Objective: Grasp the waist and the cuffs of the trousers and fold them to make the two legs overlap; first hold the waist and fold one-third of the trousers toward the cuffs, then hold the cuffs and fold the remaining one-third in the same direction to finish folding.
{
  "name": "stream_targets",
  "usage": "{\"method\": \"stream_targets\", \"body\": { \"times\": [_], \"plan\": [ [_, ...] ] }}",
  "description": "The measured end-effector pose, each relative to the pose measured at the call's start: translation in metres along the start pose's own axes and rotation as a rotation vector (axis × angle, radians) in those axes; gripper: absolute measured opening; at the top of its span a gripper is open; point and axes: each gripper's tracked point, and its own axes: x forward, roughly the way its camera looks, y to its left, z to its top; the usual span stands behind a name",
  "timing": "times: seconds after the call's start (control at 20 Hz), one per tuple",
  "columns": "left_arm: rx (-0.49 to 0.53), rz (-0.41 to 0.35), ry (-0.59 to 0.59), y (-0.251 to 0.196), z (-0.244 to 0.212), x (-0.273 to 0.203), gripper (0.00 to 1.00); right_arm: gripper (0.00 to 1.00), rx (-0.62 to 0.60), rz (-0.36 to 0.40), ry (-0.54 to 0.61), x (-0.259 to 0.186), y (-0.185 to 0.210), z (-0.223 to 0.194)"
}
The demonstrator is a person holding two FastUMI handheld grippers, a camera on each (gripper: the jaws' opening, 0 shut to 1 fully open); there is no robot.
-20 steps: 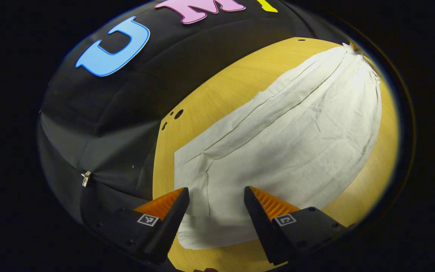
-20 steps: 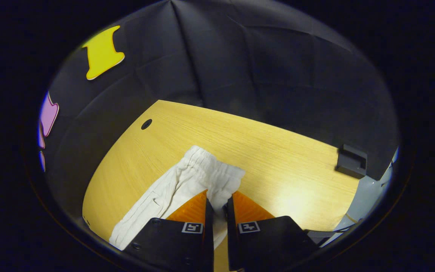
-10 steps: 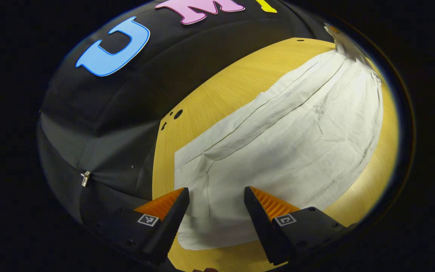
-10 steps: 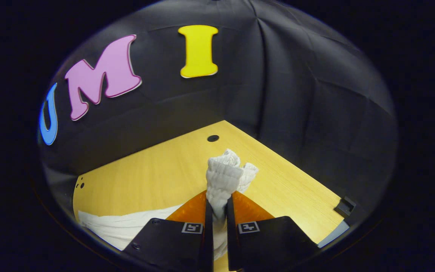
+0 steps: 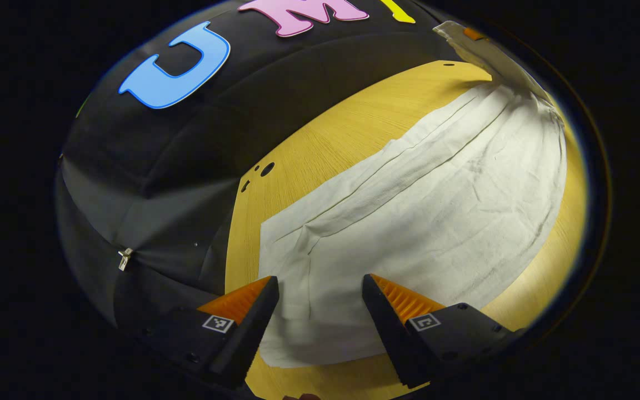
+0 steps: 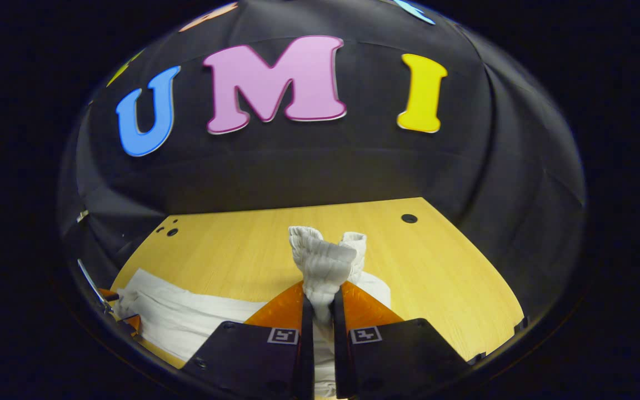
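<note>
The white trousers (image 5: 409, 222) lie along the worktop (image 5: 320, 144), soft, light and limp, best taken at the thick gathered waist (image 6: 323, 261). The right gripper (image 6: 323, 311) has its fingers clamped on that waist, now raised higher off the worktop than before. The left gripper (image 5: 320, 303) hovers with fingers spread over the cuffs (image 5: 298, 333).
</note>
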Motion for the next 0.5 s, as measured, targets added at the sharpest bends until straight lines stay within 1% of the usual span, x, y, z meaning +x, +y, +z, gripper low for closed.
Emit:
{"method": "stream_targets", "body": {
  "times": [0.1, 0.2, 0.25, 0.3, 0.5],
  "plan": [
    [0.0, 0.003, -0.001, 0.001, 0.0, 0.0, 0.98, 0.19, -0.055, 0.044, 0.029, 0.001, 0.033, -0.018],
    [0.014, 0.008, -0.006, 0.0, 0.002, 0.0, 0.98, 0.19, -0.127, 0.09, 0.061, 0.003, 0.062, -0.047],
    [0.023, 0.012, -0.01, 0.001, 0.003, 0.0, 0.98, 0.19, -0.16, 0.11, 0.078, 0.01, 0.074, -0.055],
    [0.026, 0.016, -0.013, 0.001, 0.004, 0.0, 0.98, 0.19, -0.193, 0.133, 0.098, 0.016, 0.083, -0.066],
    [0.001, 0.029, -0.015, 0.003, 0.007, 0.001, 0.97, 0.19, -0.285, 0.181, 0.157, 0.011, 0.107, -0.11]
  ]
}}
